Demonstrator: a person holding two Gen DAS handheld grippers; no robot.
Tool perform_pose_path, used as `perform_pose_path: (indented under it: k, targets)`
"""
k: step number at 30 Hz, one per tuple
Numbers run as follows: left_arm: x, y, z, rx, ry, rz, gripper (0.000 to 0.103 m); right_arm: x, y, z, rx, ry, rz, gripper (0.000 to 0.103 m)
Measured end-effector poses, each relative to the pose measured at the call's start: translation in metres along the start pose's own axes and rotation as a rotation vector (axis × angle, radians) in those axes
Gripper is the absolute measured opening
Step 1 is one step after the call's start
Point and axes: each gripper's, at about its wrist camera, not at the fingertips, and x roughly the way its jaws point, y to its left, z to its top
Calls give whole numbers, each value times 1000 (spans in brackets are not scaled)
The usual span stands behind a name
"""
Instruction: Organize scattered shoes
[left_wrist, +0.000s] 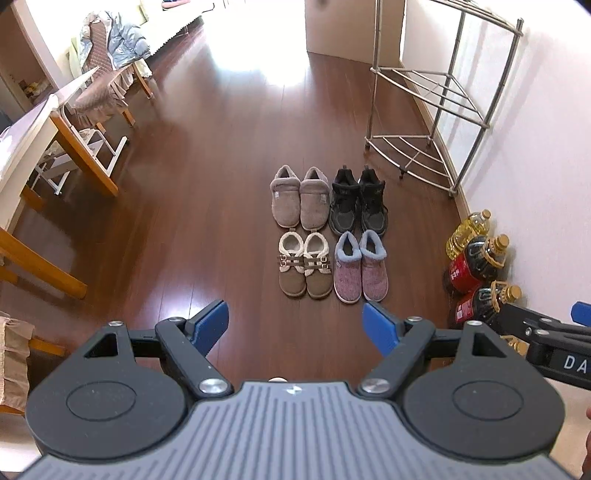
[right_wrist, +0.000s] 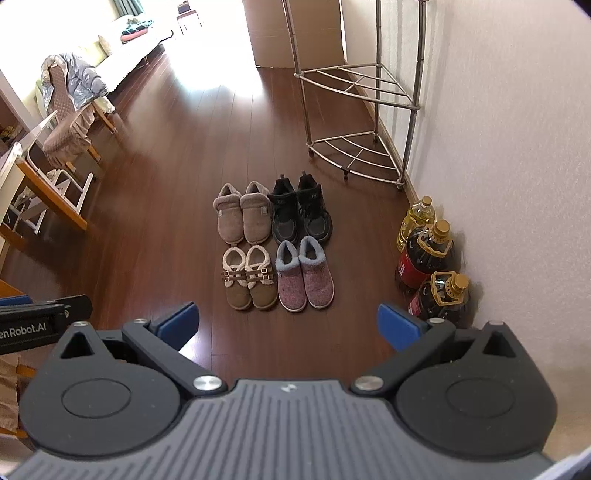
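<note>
Several pairs of shoes stand side by side in a neat block on the wooden floor. At the back are grey-brown fleece slippers (left_wrist: 300, 196) (right_wrist: 243, 212) and black sneakers (left_wrist: 358, 201) (right_wrist: 301, 210). In front are brown strapped shoes with cream lining (left_wrist: 304, 265) (right_wrist: 248, 277) and pink knit slippers with blue fleece cuffs (left_wrist: 360, 266) (right_wrist: 305, 273). My left gripper (left_wrist: 295, 326) hangs open above the floor, short of the shoes, holding nothing. My right gripper (right_wrist: 288, 325) is also open and empty, at a similar distance.
A metal corner rack (left_wrist: 428, 107) (right_wrist: 360, 110) stands by the right wall. Three oil bottles (left_wrist: 476, 266) (right_wrist: 428, 258) line that wall. A wooden table (left_wrist: 55, 147) and covered chairs (left_wrist: 103, 88) stand at the left. The right gripper's arm (left_wrist: 546, 332) shows at the left view's edge.
</note>
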Motion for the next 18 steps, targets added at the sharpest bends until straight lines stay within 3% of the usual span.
perform_pose_path:
  k: [18]
  targets:
    - [7, -11, 3, 7, 10, 26, 82, 4, -16, 9, -45, 19, 11, 102]
